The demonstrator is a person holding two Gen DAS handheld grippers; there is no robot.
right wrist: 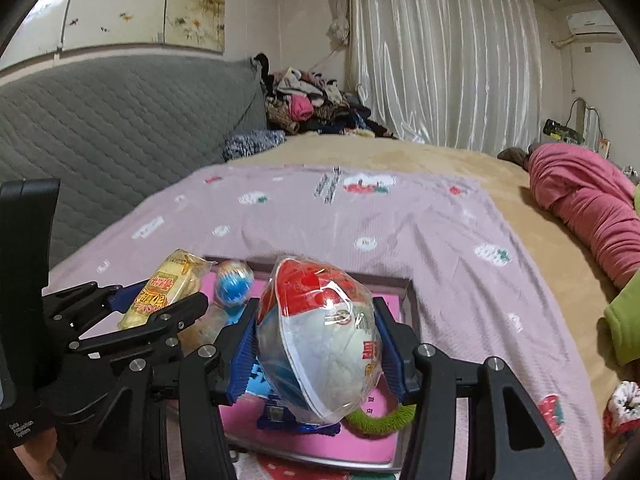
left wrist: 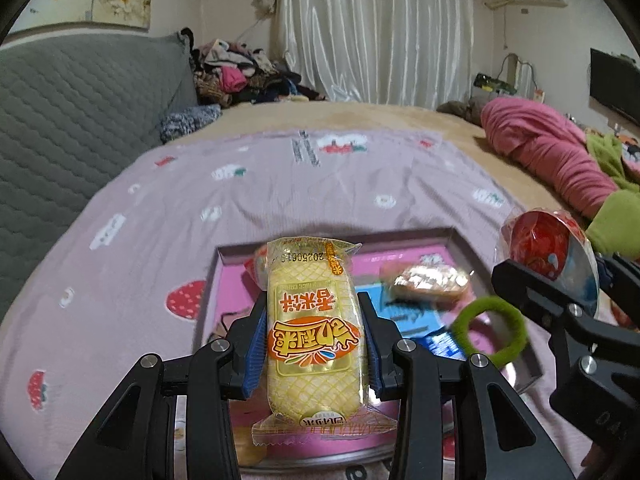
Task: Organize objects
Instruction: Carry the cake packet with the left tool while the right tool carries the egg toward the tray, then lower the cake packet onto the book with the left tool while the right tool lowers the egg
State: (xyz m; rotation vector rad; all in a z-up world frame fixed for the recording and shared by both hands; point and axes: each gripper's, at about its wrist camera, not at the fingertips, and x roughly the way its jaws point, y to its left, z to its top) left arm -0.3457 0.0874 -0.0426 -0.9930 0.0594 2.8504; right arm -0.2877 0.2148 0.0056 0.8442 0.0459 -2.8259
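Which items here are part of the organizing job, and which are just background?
In play: yellow rice cracker packet in left tongs; red-and-white wrapped egg toy in right tongs; pink-lined tray; green hair tie.
Background: clothes pile; pink quilt; white curtain.

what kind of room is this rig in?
Most likely a home bedroom: a bed with a quilted grey headboard, a clothes pile beside it, and curtains behind.

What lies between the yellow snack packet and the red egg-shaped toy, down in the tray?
In the left wrist view, a foil-wrapped snack lies in the tray between the yellow snack packet and red egg-shaped toy.
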